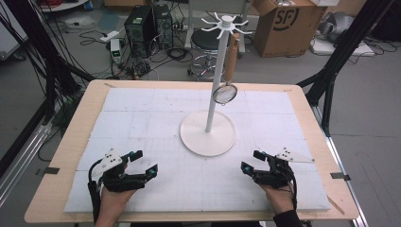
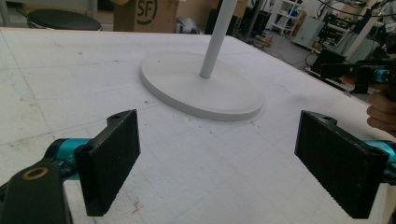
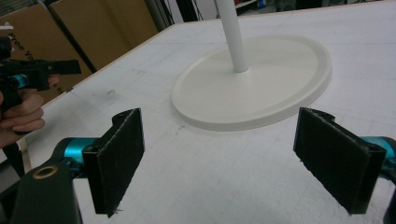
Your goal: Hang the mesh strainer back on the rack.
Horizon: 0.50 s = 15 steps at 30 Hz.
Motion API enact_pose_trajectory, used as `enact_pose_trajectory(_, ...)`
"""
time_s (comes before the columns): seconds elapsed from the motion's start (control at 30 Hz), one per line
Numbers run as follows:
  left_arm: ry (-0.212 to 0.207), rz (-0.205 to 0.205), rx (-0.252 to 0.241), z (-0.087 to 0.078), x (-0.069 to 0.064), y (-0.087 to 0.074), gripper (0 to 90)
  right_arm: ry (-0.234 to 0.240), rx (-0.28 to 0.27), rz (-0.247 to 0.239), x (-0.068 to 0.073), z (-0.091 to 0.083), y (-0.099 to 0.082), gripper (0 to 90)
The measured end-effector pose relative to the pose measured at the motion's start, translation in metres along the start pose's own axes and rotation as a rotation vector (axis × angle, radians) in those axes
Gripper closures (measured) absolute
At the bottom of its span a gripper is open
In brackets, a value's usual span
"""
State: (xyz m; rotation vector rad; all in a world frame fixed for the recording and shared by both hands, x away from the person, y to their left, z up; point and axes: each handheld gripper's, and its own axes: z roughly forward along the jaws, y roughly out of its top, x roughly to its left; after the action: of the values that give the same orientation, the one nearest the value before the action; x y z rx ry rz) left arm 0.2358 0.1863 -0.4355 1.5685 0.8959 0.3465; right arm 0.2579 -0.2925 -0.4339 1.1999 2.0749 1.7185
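Both grippers idle on the mat, jaws spread, nothing held.

Left gripper [image 1: 144, 164] sits at about 7 o'clock from the white stand [image 1: 208, 133]; right gripper [image 1: 251, 161] at about 5 o'clock, both well apart from its round base. Each gripper's own view shows its black pads wide apart over bare white mat [image 1: 142, 118], with the stand's base [image 2: 201, 86] ahead between them (same framing in the right gripper view, base [image 3: 261, 93] ahead). The stand is near table centre, its pole upright, with a ring of hooks at the top. A small strainer with a wooden handle [image 1: 225, 87] hangs from a hook on the 3 o'clock side of the pole, its mesh bowl lowest, clear of the base. Wooden table [image 1: 75, 137] under the mat.
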Motion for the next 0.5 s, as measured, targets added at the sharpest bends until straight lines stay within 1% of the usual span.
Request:
enact_pose_trajectory(0.13,0.004,0.0,0.007,0.0001,0.0003,-0.0014,14.6,-0.003,0.006,-0.013,0.0021,0.0012,-0.0015,15.5)
enact_pose_trajectory(0.23,0.003,0.008,0.014,0.0007,-0.0002,-0.0023,14.6,-0.002,0.011,-0.01,0.0032,0.0018,-0.0022,15.4)
enact_pose_trajectory(0.33,0.005,0.008,0.015,0.0009,-0.0004,-0.0025,14.6,-0.006,0.011,-0.007,0.0026,0.002,-0.0028,15.4)
enact_pose_trajectory(0.37,0.005,0.008,0.015,0.0009,-0.0003,-0.0026,14.6,-0.011,0.006,-0.014,0.0018,0.0018,-0.0027,15.4)
enact_pose_trajectory(0.4,0.007,0.008,0.017,0.0008,-0.0001,-0.0028,14.6,-0.007,0.006,-0.005,0.002,0.0013,-0.0026,15.4)
enact_pose_trajectory(0.47,0.008,0.005,0.016,0.0009,0.0005,-0.0031,14.6,-0.013,-0.001,-0.012,0.0014,0.0012,-0.0025,15.4)
enact_pose_trajectory(0.5,0.009,0.005,0.019,0.0008,0.001,-0.0032,14.6,-0.012,0.002,-0.005,0.0016,0.0007,-0.0024,15.4)
